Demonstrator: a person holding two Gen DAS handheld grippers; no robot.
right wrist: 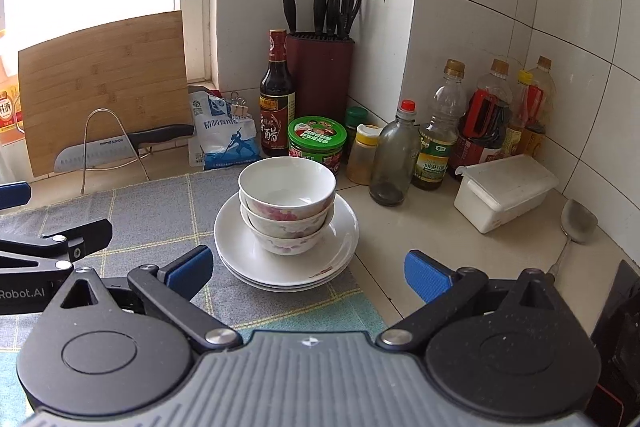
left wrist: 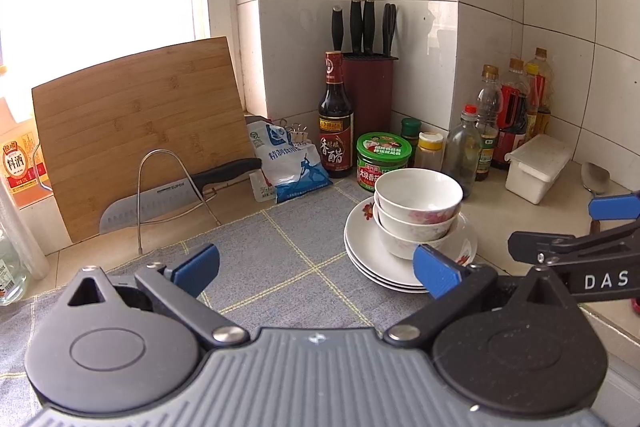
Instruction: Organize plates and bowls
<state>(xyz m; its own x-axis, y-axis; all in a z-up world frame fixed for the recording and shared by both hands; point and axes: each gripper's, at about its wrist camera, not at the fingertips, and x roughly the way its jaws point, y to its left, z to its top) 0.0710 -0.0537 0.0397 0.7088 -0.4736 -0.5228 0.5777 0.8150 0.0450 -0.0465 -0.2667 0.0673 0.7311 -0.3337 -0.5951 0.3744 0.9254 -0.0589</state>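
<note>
white wall tiles close off a kitchen corner, and a grey checked cloth [right wrist: 160, 211] is spread over part of the tabletop [right wrist: 420, 239]. the stack of bowls [right wrist: 286, 207] and plates [right wrist: 336, 247] is seen ahead of the right claw [right wrist: 308, 273], near it and slightly left of its centre line, resting at the cloth's right edge. from the left claw [left wrist: 316, 267] the same stack [left wrist: 416, 211] lies forward and to the right, with the right blue fingertip [left wrist: 438, 271] overlapping the plates' rim in view; whether it touches cannot be told. both claws are held wide apart and grip nothing.

three white bowls with pink flower prints are nested upright, and they are set on three stacked white plates with red flower marks at the rim.

"supor" is read on the knife [left wrist: 160, 195] held in a wire rack before the bamboo cutting board [left wrist: 136, 131]. "香醋" is printed on the dark vinegar bottle [left wrist: 335, 119], and "料酒" on a label at the left edge [left wrist: 14, 163]. "das" is lettered on the right claw's arm in the left view, and "robot.ai" on the left claw's arm in the right view.
</note>
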